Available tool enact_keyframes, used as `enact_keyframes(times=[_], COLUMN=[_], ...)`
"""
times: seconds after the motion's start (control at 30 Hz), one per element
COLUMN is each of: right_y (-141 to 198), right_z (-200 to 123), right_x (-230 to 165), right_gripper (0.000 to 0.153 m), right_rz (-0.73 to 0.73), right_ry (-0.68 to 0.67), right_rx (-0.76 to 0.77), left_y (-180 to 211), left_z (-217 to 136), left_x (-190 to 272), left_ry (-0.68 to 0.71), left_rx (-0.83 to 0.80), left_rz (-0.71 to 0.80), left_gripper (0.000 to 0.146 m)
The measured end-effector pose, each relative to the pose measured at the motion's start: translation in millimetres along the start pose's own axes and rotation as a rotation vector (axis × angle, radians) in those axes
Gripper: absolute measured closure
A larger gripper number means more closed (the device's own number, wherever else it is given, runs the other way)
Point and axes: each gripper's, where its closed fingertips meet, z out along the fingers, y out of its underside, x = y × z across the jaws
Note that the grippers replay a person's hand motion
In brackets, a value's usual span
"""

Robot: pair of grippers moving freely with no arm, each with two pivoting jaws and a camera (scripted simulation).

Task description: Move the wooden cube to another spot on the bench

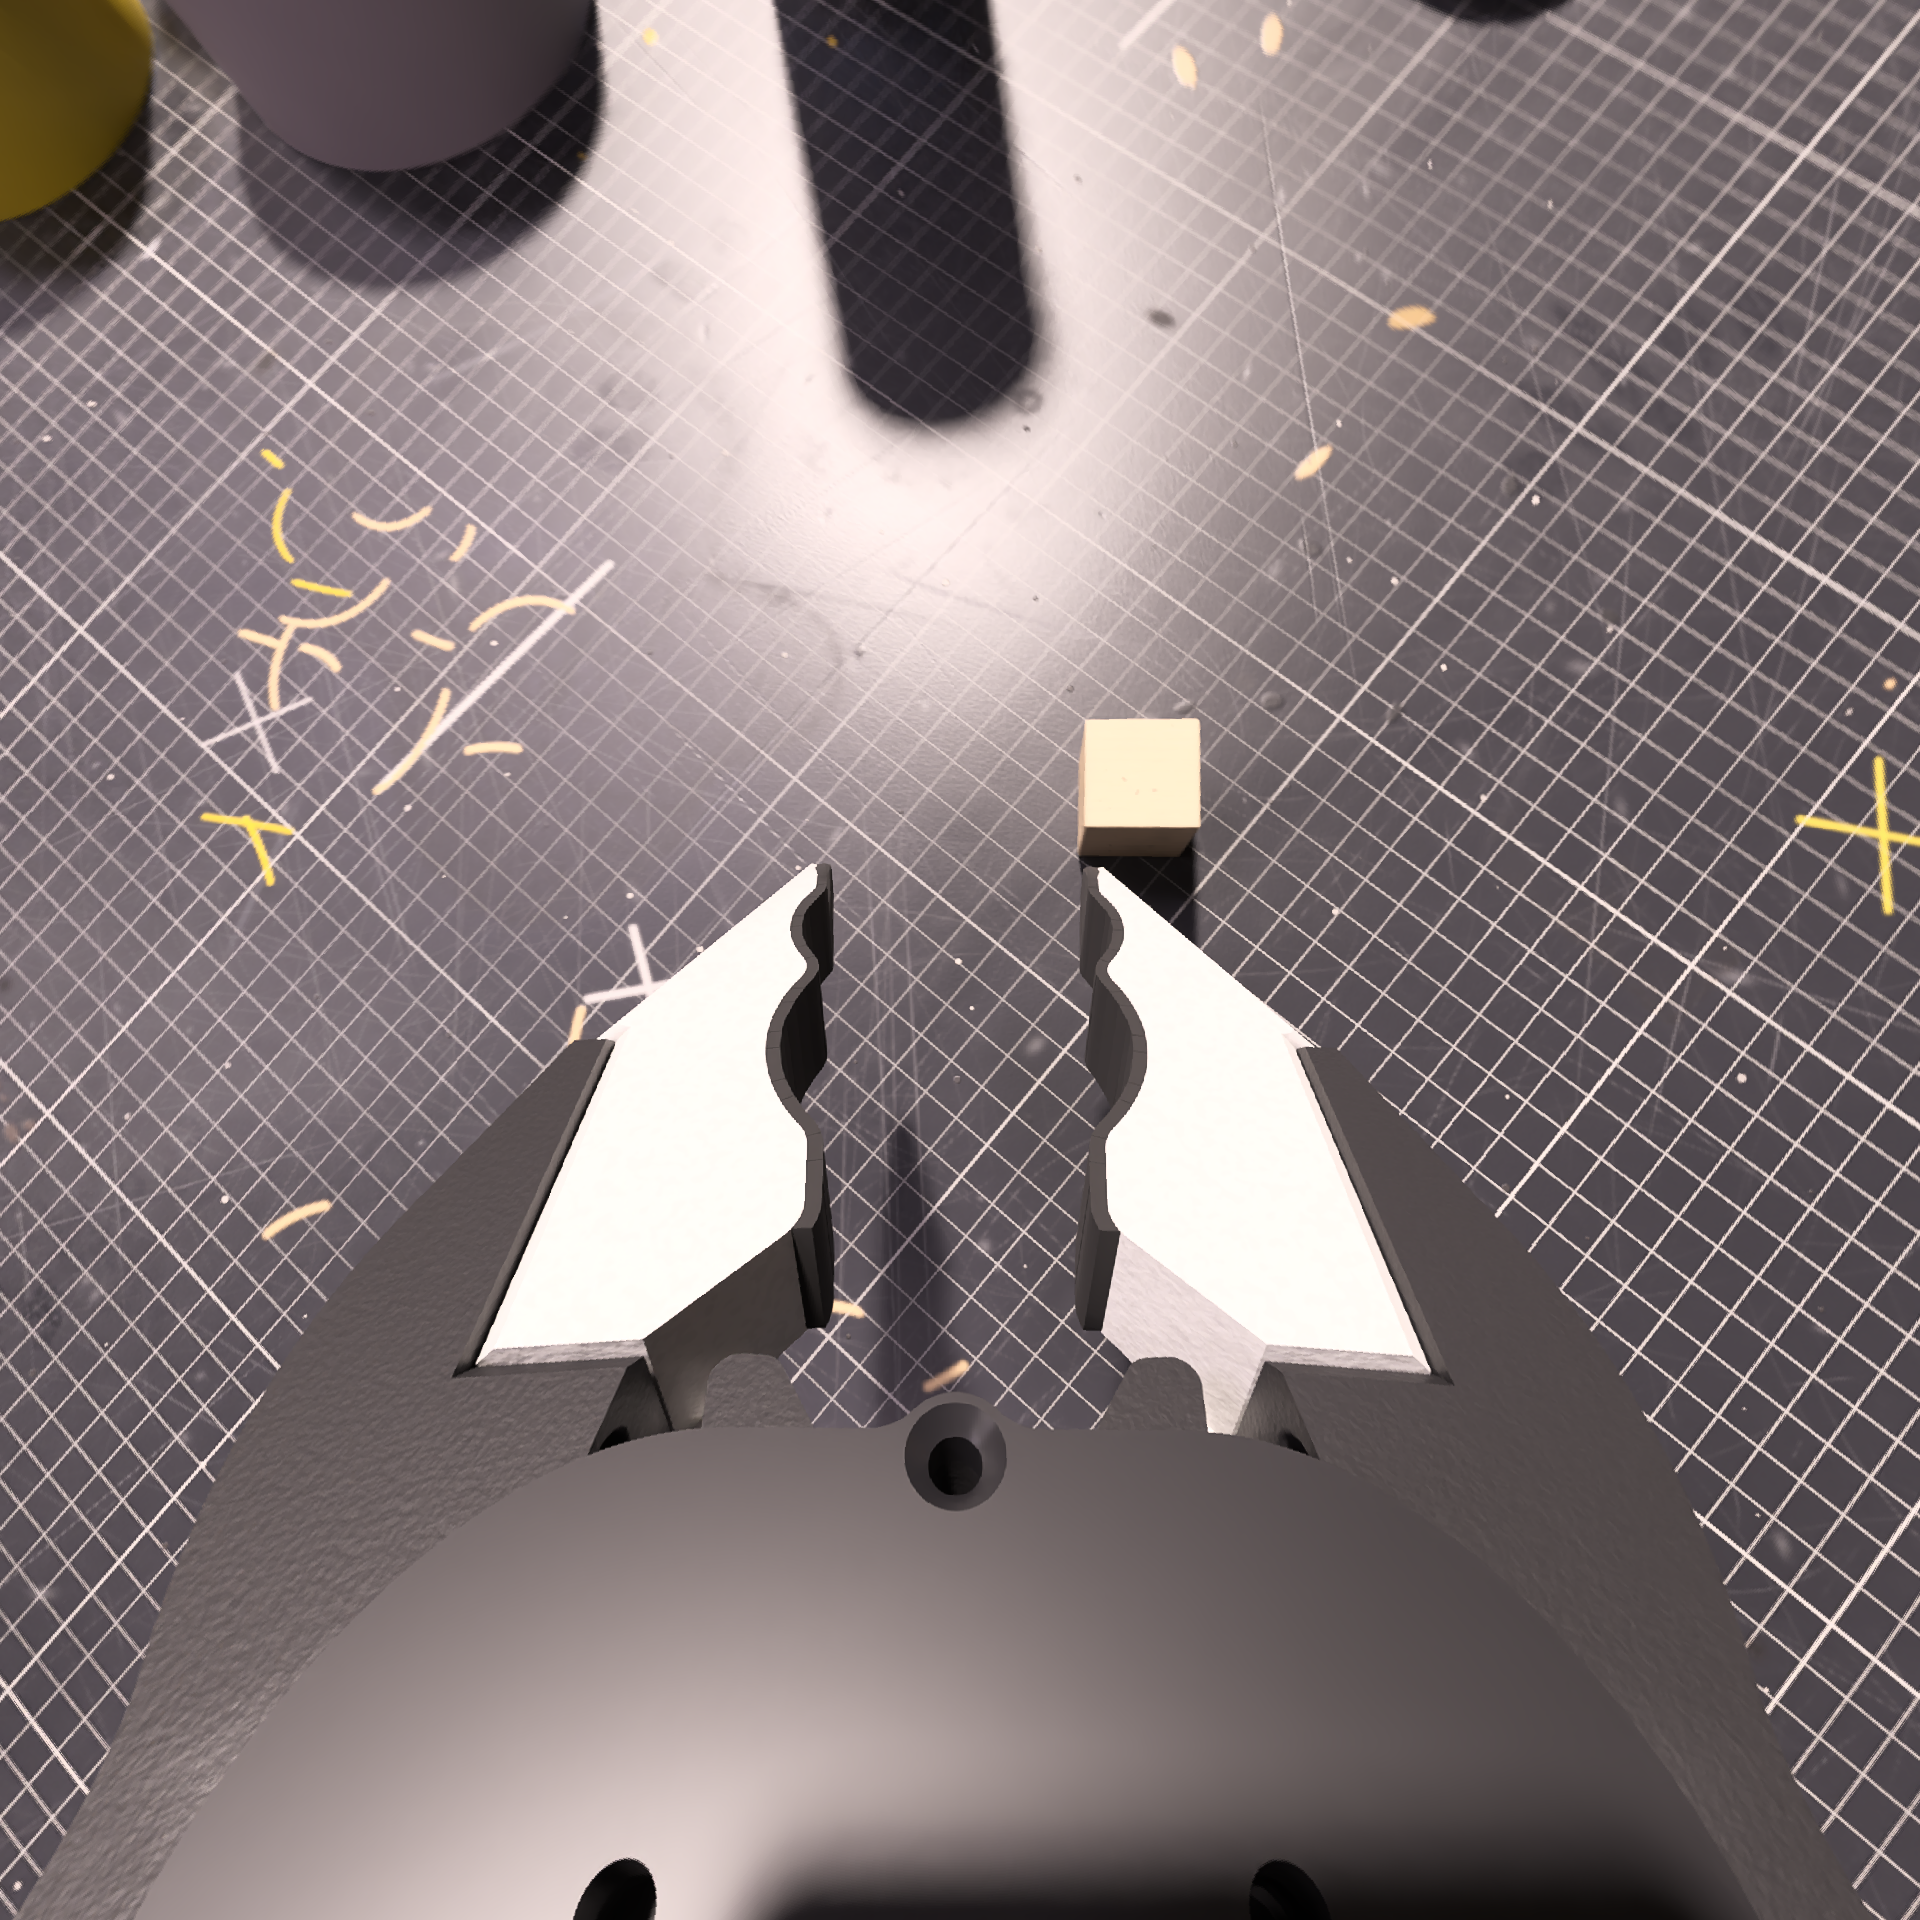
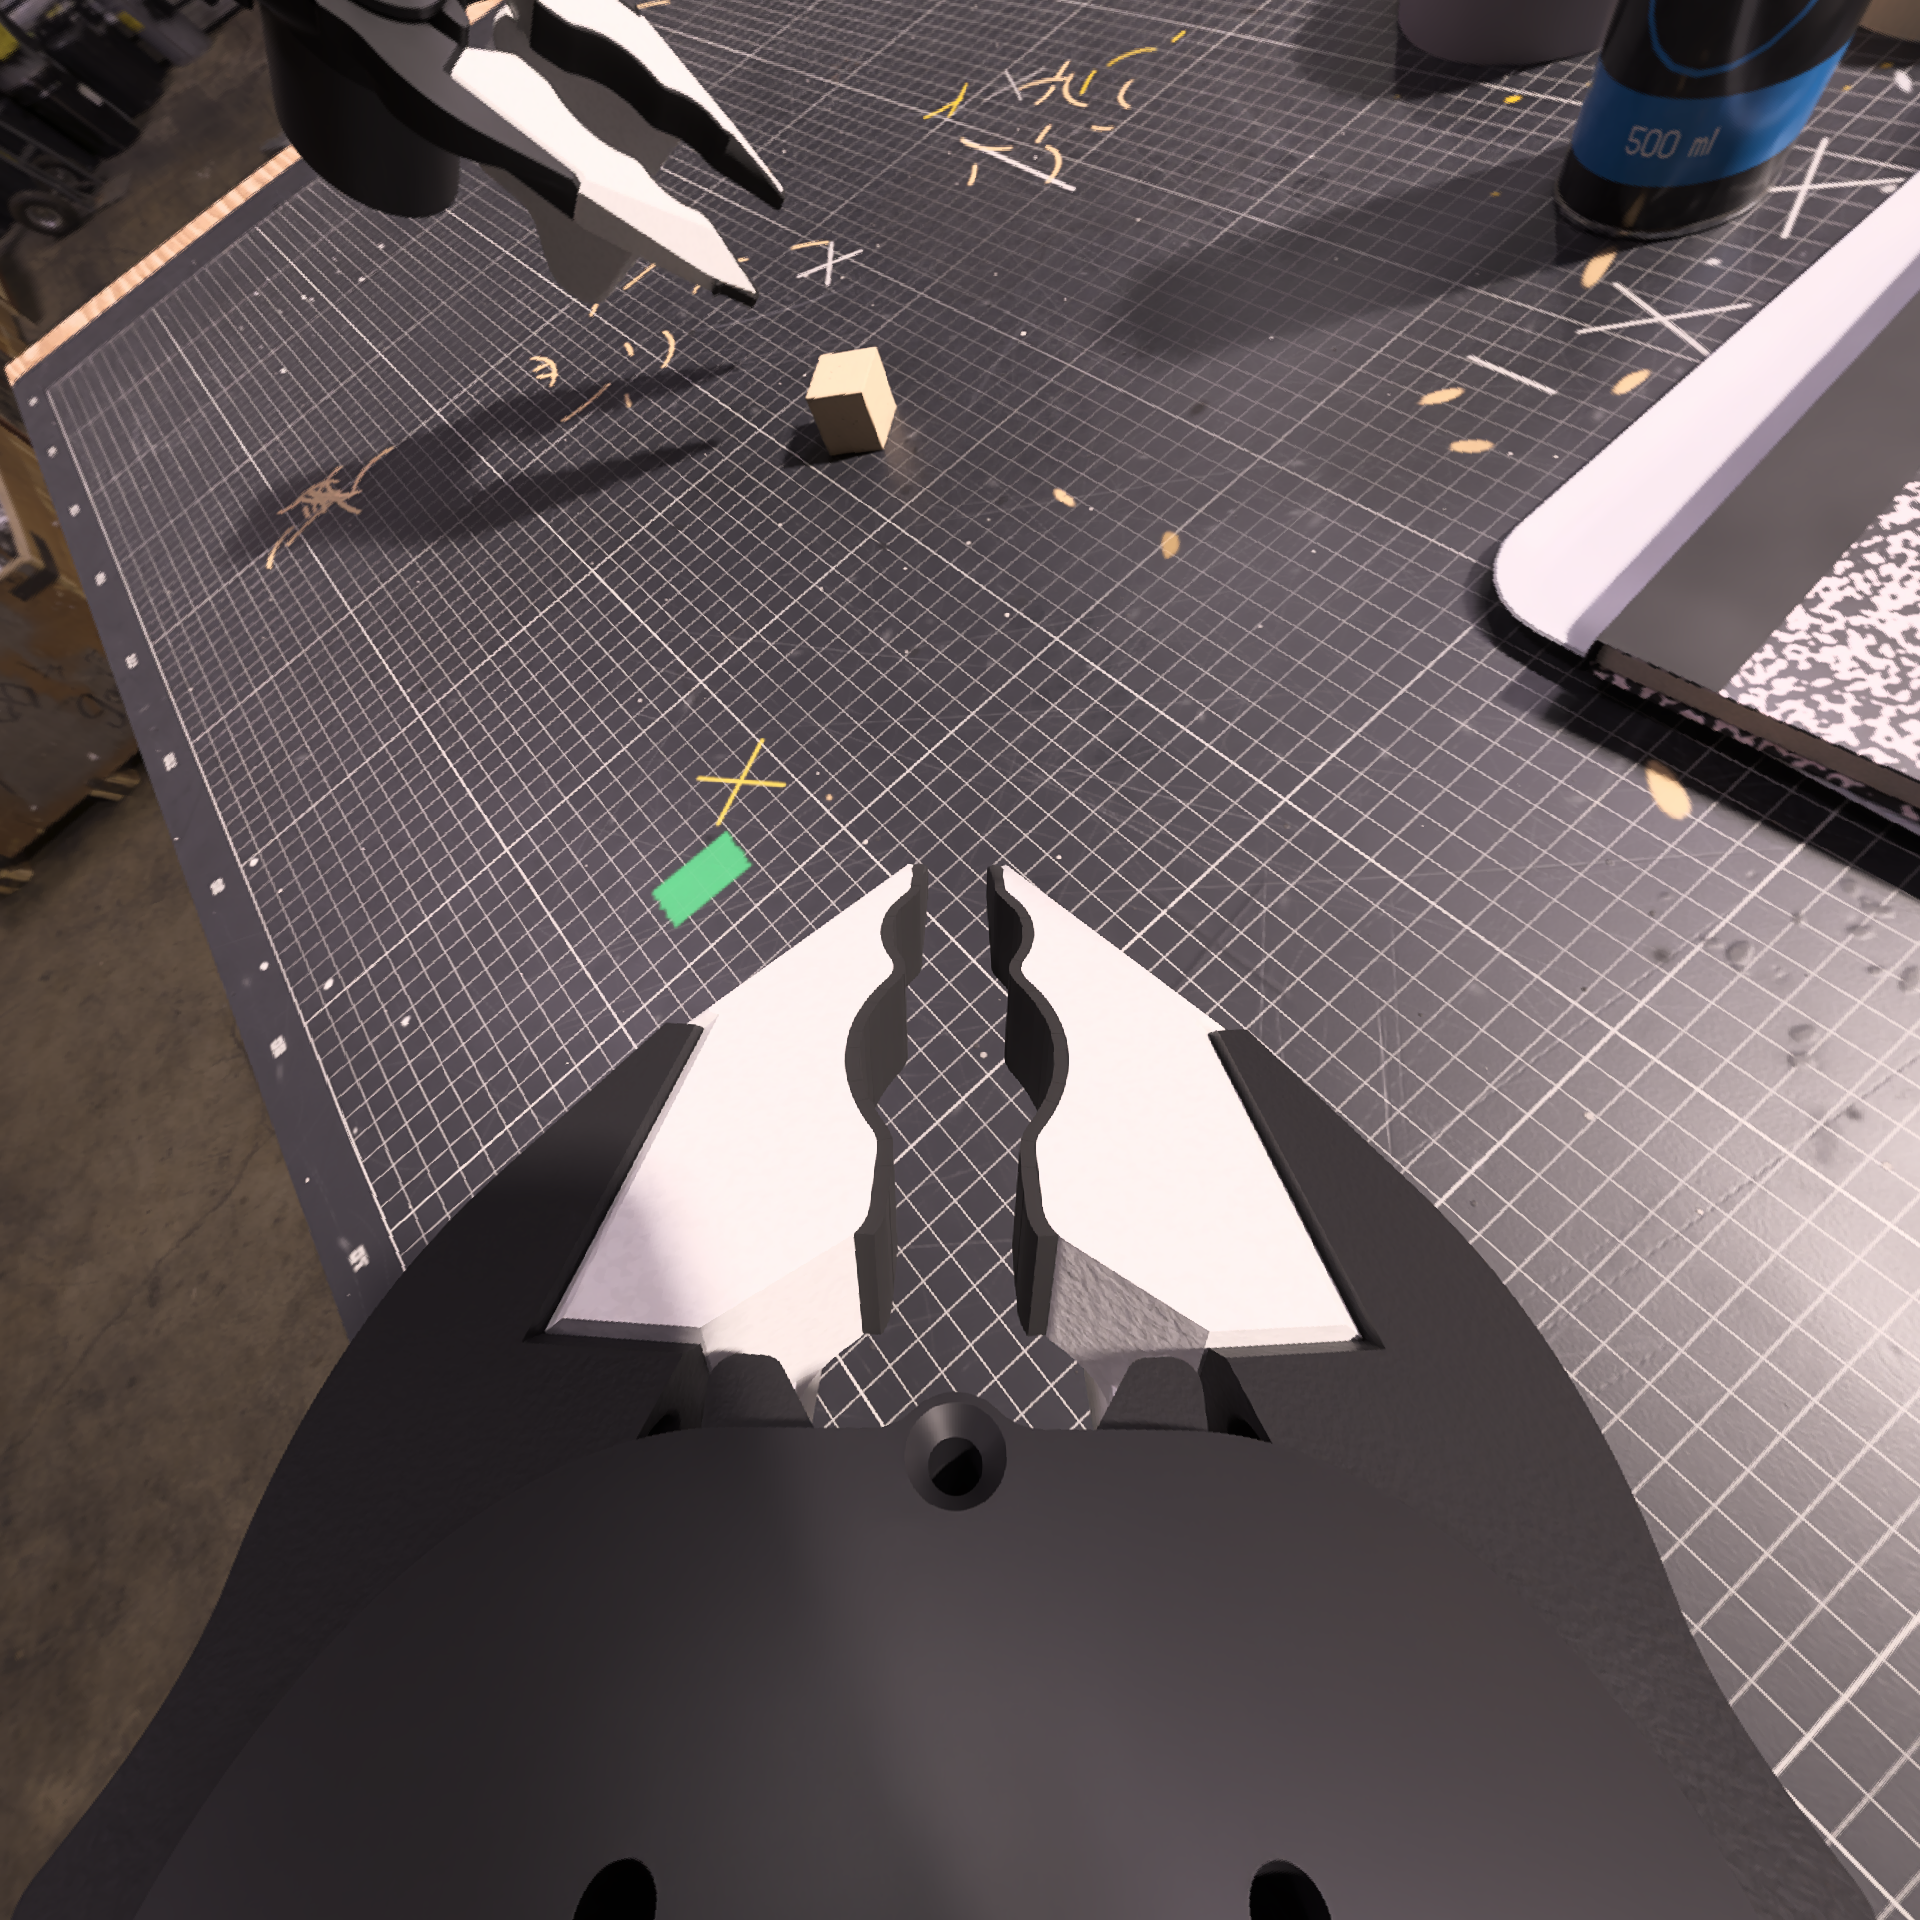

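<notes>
The wooden cube (image 1: 1138, 779) is small and pale and sits on the dark gridded cutting mat (image 1: 1455, 1039). My left gripper (image 1: 956, 873) is open and empty, hovering above the mat. The cube lies just beyond its right fingertip, a little right of the gap. In the right wrist view the cube (image 2: 852, 400) sits far ahead, with the left gripper (image 2: 758, 244) above and to its left. My right gripper (image 2: 951, 873) is empty over the near mat, its jaws only narrowly apart.
A yellow object (image 1: 52, 94) and a grey cylinder (image 1: 405, 73) stand at the far left. A black and blue can (image 2: 1683, 114), a white board (image 2: 1683, 436) and a speckled notebook (image 2: 1829, 644) lie at right. Green tape (image 2: 701, 878) is stuck on the mat. The bench edge (image 2: 135, 301) runs along the left.
</notes>
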Motion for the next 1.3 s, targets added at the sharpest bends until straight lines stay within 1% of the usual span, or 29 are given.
enact_keyframes(times=[0.1,0.17,0.3,0.47,0.63,0.73,0.97,1.1,1.17,1.3], right_y=[2.1,5.5,13.1,25.4,29.7,30.3,35.9,38.4,38.9,40.2], right_z=[-2.1,-5.4,-15.0,-21.6,-18.1,-13.3,-4.4,-4.7,-5.3,-6.1], right_x=[6.6,16.1,40.7,69.9,81.7,83.9,78.4,78.0,78.6,80.3], right_gripper=[0.141,0.139,0.132,0.122,0.119,0.118,0.118,0.119,0.119,0.12], right_rz=[0.007,0.008,0.019,0.049,0.055,0.062,0.069,0.084,0.086,0.093], right_ry=[0.023,0.068,0.176,0.276,0.275,0.259,0.219,0.209,0.209,0.209], right_rx=[-0.003,-0.014,-0.035,-0.055,-0.066,-0.062,-0.07,-0.064,-0.061,-0.054], left_y=[3.4,2.1,5.9,11.5,19.0,18.9,15.3,9.9,8.5,5.8], left_z=[6.2,9.2,15.2,18.1,16.7,17.5,34.6,46.8,50.0,53.0], left_x=[7.9,15.8,28.3,39.1,40.1,40.1,46.3,47.5,44.8,43.4], left_ry=[-0.005,0.015,0.049,0.078,0.071,0.074,0.065,0.055,0.028,0.013], left_rx=[-0.033,-0.024,-0.041,-0.036,-0.043,-0.041,-0.084,-0.109,-0.127,-0.134], left_rz=[0.045,0.059,0.054,0.039,0.016,-0.004,-0.006,-0.011,0.007,0.019], left_gripper=[0.097,0.097,0.095,0.094,0.093,0.089,0.082,0.088,0.097,0.106])
